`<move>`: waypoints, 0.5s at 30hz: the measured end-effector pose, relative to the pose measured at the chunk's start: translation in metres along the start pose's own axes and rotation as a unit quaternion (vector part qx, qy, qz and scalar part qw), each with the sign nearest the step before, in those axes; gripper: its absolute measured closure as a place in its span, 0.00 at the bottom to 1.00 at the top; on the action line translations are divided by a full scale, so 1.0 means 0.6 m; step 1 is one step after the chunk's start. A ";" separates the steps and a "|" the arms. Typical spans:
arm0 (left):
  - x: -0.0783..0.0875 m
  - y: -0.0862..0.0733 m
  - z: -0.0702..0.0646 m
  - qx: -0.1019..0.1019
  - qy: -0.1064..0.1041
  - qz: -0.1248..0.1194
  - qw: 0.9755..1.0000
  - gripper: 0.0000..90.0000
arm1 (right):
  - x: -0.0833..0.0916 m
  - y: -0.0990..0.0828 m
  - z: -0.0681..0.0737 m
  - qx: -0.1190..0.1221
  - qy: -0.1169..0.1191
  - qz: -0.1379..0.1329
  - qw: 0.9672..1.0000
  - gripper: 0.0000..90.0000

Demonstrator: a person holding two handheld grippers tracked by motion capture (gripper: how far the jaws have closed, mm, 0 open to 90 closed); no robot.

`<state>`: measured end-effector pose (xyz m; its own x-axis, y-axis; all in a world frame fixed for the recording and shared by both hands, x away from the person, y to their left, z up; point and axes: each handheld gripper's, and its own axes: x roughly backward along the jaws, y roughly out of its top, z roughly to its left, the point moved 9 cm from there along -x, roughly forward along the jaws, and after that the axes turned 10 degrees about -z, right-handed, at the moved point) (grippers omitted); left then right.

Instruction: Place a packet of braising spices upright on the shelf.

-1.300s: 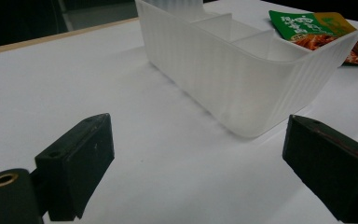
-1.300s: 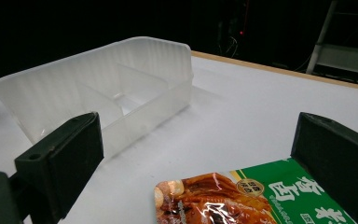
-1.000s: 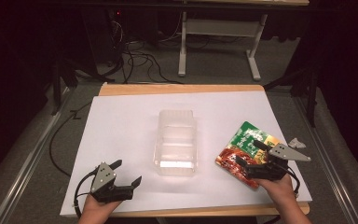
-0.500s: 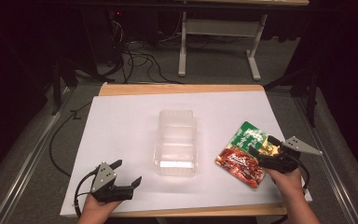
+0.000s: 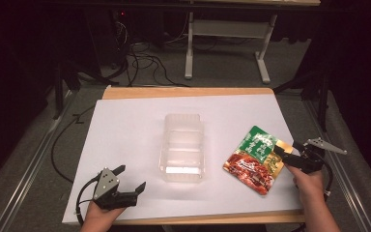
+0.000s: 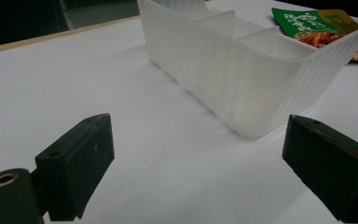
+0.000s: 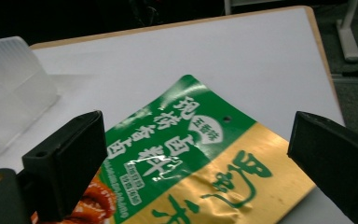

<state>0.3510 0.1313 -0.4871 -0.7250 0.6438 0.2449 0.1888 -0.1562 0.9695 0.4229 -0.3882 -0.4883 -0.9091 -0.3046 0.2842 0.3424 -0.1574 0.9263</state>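
**Table inventory: two hand-held grippers, one seasoning packet, one clear tray**

Right gripper (image 5: pixel 290 153): held in the person's right hand (image 5: pixel 309 186) at the table's right edge, forearm coming in from the bottom right, tool pointing left toward the packet. Jaws spread wide, nothing between them; in the right gripper view they stand on either side of the packet's gold and green end, above it.

Seasoning packet (image 5: pixel 256 159): green, gold and red pouch, lying flat on the white table cover (image 5: pixel 125 135), right of the tray and apart from it, one corner just beside the right gripper's tips.

Clear tray (image 5: pixel 182 147): translucent plastic, divided into compartments, upright at the table's middle.

Left gripper (image 5: pixel 130 180): held low at the near left corner in the left hand (image 5: pixel 99 217), pointing right toward the tray, well apart from it. Jaws wide, holding nothing.
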 end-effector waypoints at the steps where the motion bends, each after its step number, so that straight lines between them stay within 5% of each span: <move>1: 0.000 0.000 0.000 0.000 -0.001 0.001 1.000 0.10 | 0.001 -0.001 -0.009 -0.006 -0.004 0.001 1.000 0.05; 8: -0.006 -0.006 -0.003 0.000 -0.007 0.009 1.000 0.10 | 0.002 -0.014 -0.045 -0.039 -0.018 0.014 0.999 0.05; 15: -0.007 -0.007 -0.002 0.000 -0.007 0.009 1.000 0.10 | -0.010 -0.017 -0.050 -0.045 -0.014 0.024 0.999 0.01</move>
<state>0.3525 0.1283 -0.4920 -0.7126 0.6504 0.2630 0.2025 -0.1683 0.9647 0.4323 -0.4127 -0.5066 -0.8969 -0.2874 0.3361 0.4048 -0.2278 0.8856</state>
